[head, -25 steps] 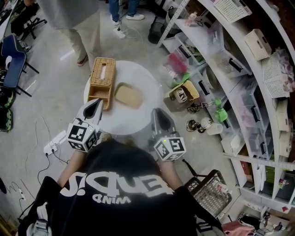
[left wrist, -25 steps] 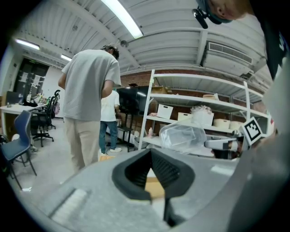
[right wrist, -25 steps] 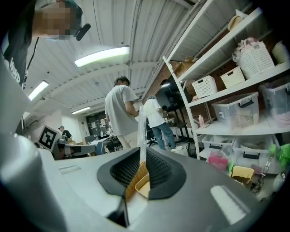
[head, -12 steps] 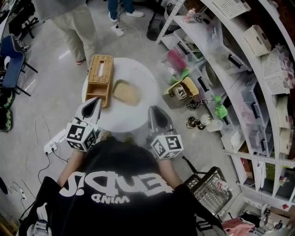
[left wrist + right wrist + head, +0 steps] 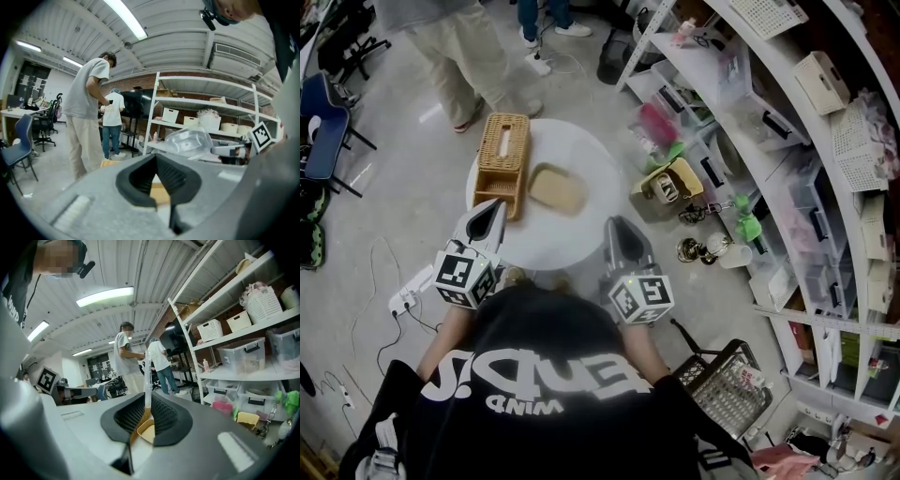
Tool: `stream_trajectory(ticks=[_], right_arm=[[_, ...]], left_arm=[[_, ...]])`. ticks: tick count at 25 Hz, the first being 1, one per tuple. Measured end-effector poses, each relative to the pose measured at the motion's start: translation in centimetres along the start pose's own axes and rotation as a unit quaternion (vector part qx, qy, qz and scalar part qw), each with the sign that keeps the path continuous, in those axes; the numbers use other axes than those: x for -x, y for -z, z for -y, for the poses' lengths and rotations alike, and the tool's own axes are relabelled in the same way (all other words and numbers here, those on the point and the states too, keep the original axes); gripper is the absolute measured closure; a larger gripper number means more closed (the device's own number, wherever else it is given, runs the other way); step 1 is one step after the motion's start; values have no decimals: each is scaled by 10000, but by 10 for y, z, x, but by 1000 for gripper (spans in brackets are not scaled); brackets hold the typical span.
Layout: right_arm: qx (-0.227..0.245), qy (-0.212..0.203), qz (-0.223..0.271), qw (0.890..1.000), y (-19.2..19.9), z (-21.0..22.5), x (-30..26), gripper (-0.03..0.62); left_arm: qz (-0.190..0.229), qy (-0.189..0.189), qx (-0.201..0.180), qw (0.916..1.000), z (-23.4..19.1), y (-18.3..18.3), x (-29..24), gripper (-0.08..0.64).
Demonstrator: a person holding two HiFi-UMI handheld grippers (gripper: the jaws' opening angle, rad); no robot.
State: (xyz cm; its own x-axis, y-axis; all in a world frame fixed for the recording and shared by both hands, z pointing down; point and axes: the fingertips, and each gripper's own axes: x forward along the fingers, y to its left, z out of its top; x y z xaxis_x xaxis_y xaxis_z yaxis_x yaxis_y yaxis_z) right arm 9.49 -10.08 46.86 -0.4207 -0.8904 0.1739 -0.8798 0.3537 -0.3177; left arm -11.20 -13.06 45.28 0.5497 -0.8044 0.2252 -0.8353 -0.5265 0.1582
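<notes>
Tongs closed: left tongs [image 5: 498,208], right tongs [image 5: 617,226]

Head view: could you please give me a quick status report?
Left gripper shut, empty, near basket. Right gripper shut, empty, at table edge. Tray lies apart from both.

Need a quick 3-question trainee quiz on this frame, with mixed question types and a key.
1. True or false: the woven wicker rectangular box rests on the round white table.
2. Which thing lies next to that box, nearer the table's middle? A) tan shallow rectangular tray B) red mug C) blue plate
3. In a few words, how do the jaws of the left claw and the right claw stand, and what do they hold?

Key
1. True.
2. A.
3. Both are shut and hold nothing. Each hangs over the table's near edge.
</notes>
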Motion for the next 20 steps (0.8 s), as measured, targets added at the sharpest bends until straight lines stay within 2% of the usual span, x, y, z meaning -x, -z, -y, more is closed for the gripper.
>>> stream_trajectory(ticks=[20], right_arm=[[-51, -50, -32, 10000, 5, -4, -5, 549]], left_arm=[[-35, 1, 18, 10000, -5, 4, 1, 558]])
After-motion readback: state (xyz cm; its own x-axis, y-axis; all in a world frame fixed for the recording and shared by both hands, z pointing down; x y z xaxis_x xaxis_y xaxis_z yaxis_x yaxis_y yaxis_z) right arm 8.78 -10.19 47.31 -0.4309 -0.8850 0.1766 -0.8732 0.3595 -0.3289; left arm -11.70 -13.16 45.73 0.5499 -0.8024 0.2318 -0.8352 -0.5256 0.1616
